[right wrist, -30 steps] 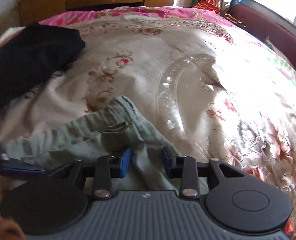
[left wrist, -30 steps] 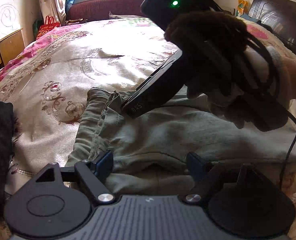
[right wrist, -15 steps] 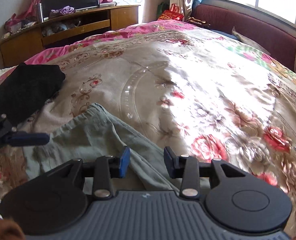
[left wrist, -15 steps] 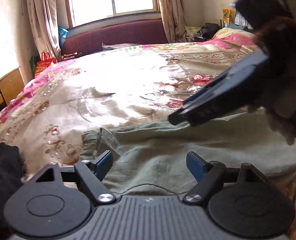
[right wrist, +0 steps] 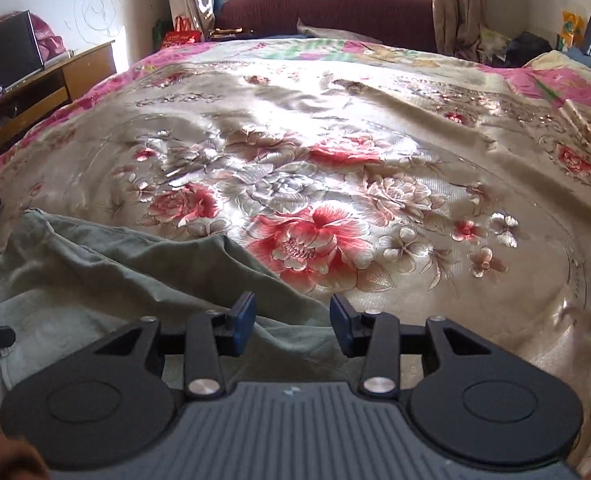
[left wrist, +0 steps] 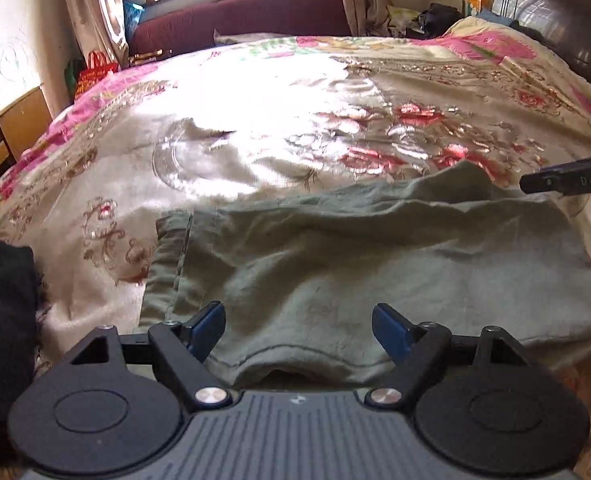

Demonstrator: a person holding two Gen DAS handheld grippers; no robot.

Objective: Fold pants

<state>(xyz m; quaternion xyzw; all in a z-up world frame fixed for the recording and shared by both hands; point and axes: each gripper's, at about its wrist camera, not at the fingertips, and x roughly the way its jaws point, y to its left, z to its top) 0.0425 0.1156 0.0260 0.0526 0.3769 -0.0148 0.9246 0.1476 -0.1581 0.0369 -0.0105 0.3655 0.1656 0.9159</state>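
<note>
While the pants (left wrist: 355, 264) lie flat on the bed (left wrist: 255, 120), left hand-held gripper (left wrist: 298, 322) hovers wide, right hand-held gripper (right wrist: 291, 322) has just been opening, nothing gripped; next, grab the leg end

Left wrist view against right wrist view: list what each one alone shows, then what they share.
Only the left wrist view shows the pants' waistband, the dark headboard, and the left gripper, open above the pants. Only the right wrist view shows the TV and the right gripper, whose jaws have just been opening, pressing on nothing. Both show the green pants, floral bedspread, black garment, maroon sofa, window and wooden cabinet.
</note>
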